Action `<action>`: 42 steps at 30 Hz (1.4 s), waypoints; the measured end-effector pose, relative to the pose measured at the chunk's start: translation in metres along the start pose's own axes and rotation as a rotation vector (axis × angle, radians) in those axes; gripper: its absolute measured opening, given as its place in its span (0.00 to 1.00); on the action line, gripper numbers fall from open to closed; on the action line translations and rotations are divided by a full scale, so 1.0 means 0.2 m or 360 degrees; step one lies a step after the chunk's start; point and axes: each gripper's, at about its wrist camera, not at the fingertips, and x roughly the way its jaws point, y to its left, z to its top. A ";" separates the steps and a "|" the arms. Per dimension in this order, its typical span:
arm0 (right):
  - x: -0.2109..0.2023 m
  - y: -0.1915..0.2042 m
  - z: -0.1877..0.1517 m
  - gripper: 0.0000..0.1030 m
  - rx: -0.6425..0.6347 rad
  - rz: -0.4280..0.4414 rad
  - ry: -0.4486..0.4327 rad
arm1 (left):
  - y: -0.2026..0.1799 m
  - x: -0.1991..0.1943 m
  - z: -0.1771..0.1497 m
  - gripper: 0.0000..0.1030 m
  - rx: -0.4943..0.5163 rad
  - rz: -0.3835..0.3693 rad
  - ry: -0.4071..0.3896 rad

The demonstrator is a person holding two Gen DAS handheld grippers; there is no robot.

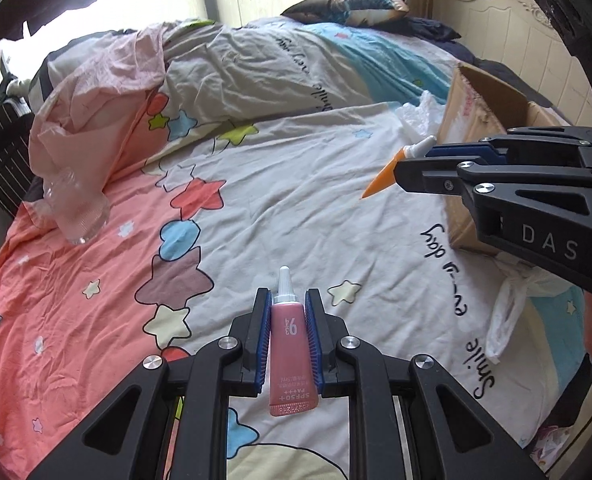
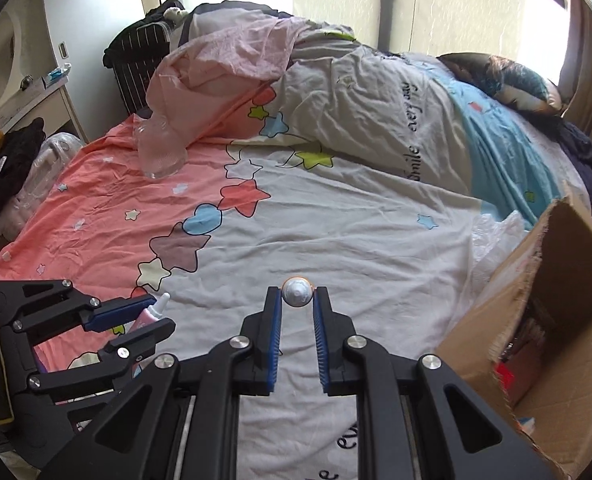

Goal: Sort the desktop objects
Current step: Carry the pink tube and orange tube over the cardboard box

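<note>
- Left gripper (image 1: 286, 304): jaws narrowed onto a pink tube (image 1: 289, 354), blue pads touching both of its sides. White cap points forward past the fingertips, crimped end back toward the camera. Label reads SPF50+, upside down.
- Same grip from the right wrist view: left gripper (image 2: 157, 312) sits at near left, pink tube (image 2: 149, 314) pinched between its fingers, held above the bedsheet (image 2: 336, 220).
- Right gripper (image 2: 297, 300): jaws partly closed, clamped at the fingertips on a small orange tube (image 2: 297, 293) seen end-on, white cap facing the camera. Pads further back are clear of it, with a gap between them.
- From the left wrist view: right gripper (image 1: 410, 164) at right, orange tube (image 1: 382, 178) sticking out left of the jaws, orange tapered end low and white cap (image 1: 424, 145) high. Tube is tilted, off the sheet.
- Cardboard box (image 2: 544, 320): open, on the bed at near right, just right of the right gripper. Contents too dark to identify. White plastic bag (image 2: 492, 236) touching its far-left side.
- Clear glass jar (image 2: 161, 156) at far left on the pink part of the sheet, partly under a pink garment (image 2: 223, 68).
- Both grippers are near each other, not touching.
</note>
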 end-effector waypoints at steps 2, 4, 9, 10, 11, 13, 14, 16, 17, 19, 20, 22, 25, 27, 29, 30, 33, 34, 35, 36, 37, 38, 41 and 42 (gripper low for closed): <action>-0.06 -0.01 -0.02 0.14 0.0005 0.0001 -0.0013 | -0.03 -0.05 0.00 0.17 0.0008 -0.0008 -0.0022; -0.12 -0.02 -0.03 0.14 0.0008 0.0001 -0.0026 | -0.07 -0.10 0.01 0.17 0.0018 -0.0014 -0.0040; -0.26 -0.04 -0.07 0.14 0.0010 -0.0048 -0.0085 | -0.18 -0.18 0.03 0.17 0.0060 -0.0029 -0.0082; -0.29 -0.05 -0.08 0.14 0.0012 -0.0053 -0.0094 | -0.20 -0.20 0.03 0.17 0.0066 -0.0032 -0.0085; -0.31 -0.06 -0.09 0.14 0.0014 -0.0058 -0.0105 | -0.22 -0.21 0.03 0.17 0.0072 -0.0037 -0.0090; -0.36 -0.08 -0.10 0.14 0.0018 -0.0068 -0.0122 | -0.26 -0.24 0.04 0.17 0.0082 -0.0040 -0.0105; -0.39 -0.09 -0.11 0.14 0.0024 -0.0071 -0.0132 | -0.27 -0.25 0.04 0.17 0.0088 -0.0043 -0.0113; -0.44 -0.11 -0.13 0.14 0.0030 -0.0081 -0.0152 | -0.31 -0.28 0.06 0.17 0.0097 -0.0051 -0.0129; -0.46 -0.12 -0.14 0.14 0.0031 -0.0090 -0.0160 | -0.34 -0.30 0.07 0.17 0.0105 -0.0053 -0.0138; -0.51 -0.16 -0.16 0.14 0.0052 -0.0097 -0.0181 | -0.38 -0.33 0.09 0.17 0.0121 -0.0057 -0.0157; -0.54 -0.19 -0.17 0.14 0.0063 -0.0096 -0.0187 | -0.41 -0.35 0.10 0.17 0.0128 -0.0063 -0.0166; -0.59 -0.24 -0.19 0.14 0.0085 -0.0086 -0.0195 | -0.47 -0.37 0.13 0.17 0.0154 -0.0066 -0.0180; -0.66 -0.32 -0.23 0.14 0.0117 -0.0132 -0.0226 | -0.58 -0.42 0.19 0.17 0.0195 -0.0093 -0.0217; -0.70 -0.39 -0.25 0.14 0.0145 -0.0152 -0.0235 | -0.66 -0.43 0.23 0.17 0.0205 -0.0126 -0.0236; -0.73 -0.45 -0.27 0.14 0.0172 -0.0168 -0.0235 | -0.73 -0.44 0.27 0.17 0.0225 -0.0155 -0.0247; -0.74 -0.47 -0.28 0.14 0.0178 -0.0180 -0.0234 | -0.77 -0.44 0.29 0.17 0.0231 -0.0168 -0.0254; -0.76 -0.55 -0.31 0.14 0.0197 -0.0216 -0.0231 | -0.87 -0.43 0.35 0.17 0.0244 -0.0206 -0.0262; -0.76 -0.57 -0.32 0.14 0.0206 -0.0222 -0.0228 | -0.90 -0.43 0.37 0.17 0.0250 -0.0210 -0.0266; -0.77 -0.59 -0.33 0.15 0.0213 -0.0229 -0.0228 | -0.94 -0.42 0.38 0.17 0.0268 -0.0205 -0.0266; -0.77 -0.62 -0.34 0.15 0.0218 -0.0236 -0.0227 | -0.98 -0.41 0.39 0.17 0.0288 -0.0205 -0.0267; -0.77 -0.64 -0.35 0.14 0.0224 -0.0244 -0.0222 | -1.01 -0.40 0.40 0.17 0.0308 -0.0207 -0.0262; -0.77 -0.67 -0.36 0.14 0.0232 -0.0249 -0.0217 | -1.04 -0.39 0.41 0.17 0.0328 -0.0207 -0.0253; -0.76 -0.75 -0.38 0.14 0.0267 -0.0259 -0.0201 | -1.09 -0.35 0.44 0.17 0.0351 -0.0208 -0.0238; -0.76 -0.77 -0.39 0.14 0.0281 -0.0262 -0.0201 | -1.11 -0.35 0.45 0.17 0.0353 -0.0212 -0.0239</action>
